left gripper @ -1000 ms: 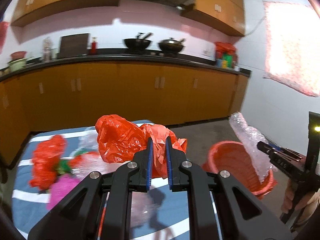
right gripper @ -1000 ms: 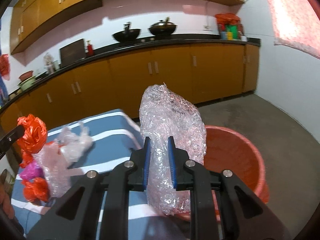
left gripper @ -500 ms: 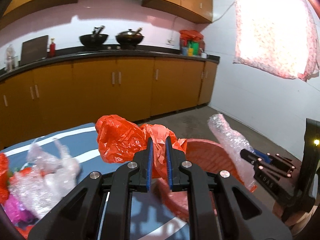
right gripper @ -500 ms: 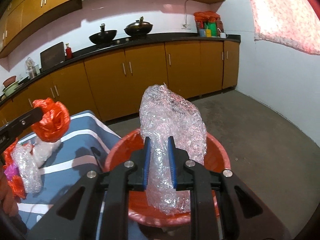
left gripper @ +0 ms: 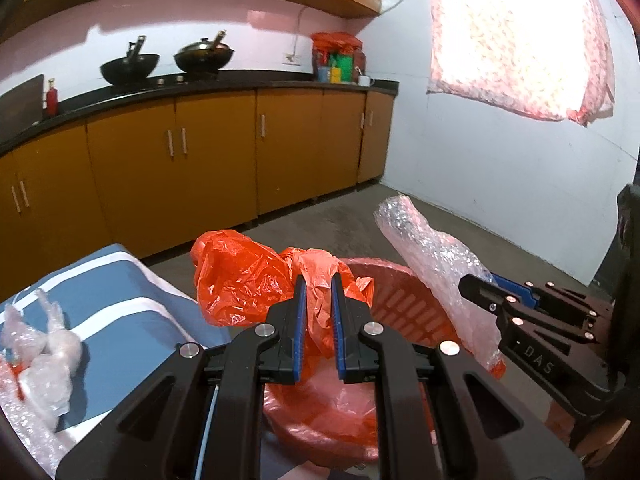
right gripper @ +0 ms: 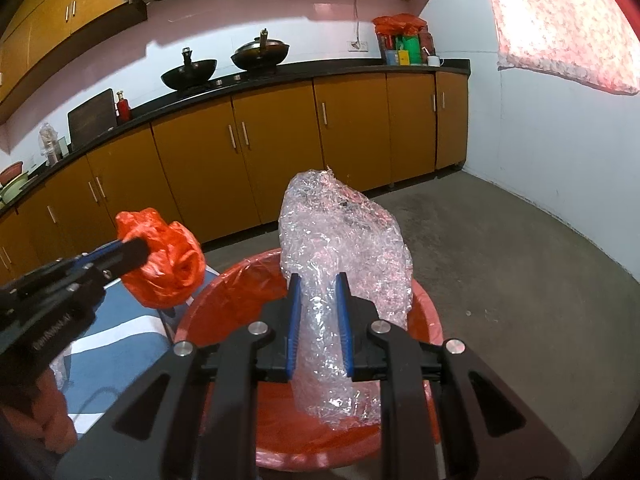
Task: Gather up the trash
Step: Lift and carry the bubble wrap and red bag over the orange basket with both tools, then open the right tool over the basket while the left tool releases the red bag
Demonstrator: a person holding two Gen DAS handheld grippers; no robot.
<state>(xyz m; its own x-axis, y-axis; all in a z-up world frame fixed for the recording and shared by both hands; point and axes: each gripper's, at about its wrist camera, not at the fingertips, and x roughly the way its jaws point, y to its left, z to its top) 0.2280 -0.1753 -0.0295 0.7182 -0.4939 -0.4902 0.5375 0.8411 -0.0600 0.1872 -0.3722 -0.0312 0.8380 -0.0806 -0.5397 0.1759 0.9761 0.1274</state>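
In a kitchen lined with orange cabinets (right gripper: 280, 152), the left gripper (left gripper: 319, 300) pinches a crumpled orange plastic bag (left gripper: 244, 280) while the right gripper (right gripper: 319, 300) clamps a wad of bubble wrap (right gripper: 344, 248), both above a red basket (right gripper: 424, 320).

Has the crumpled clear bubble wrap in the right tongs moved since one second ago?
Yes. The crumpled clear bubble wrap has travelled from the striped table's side to above the red plastic basket.
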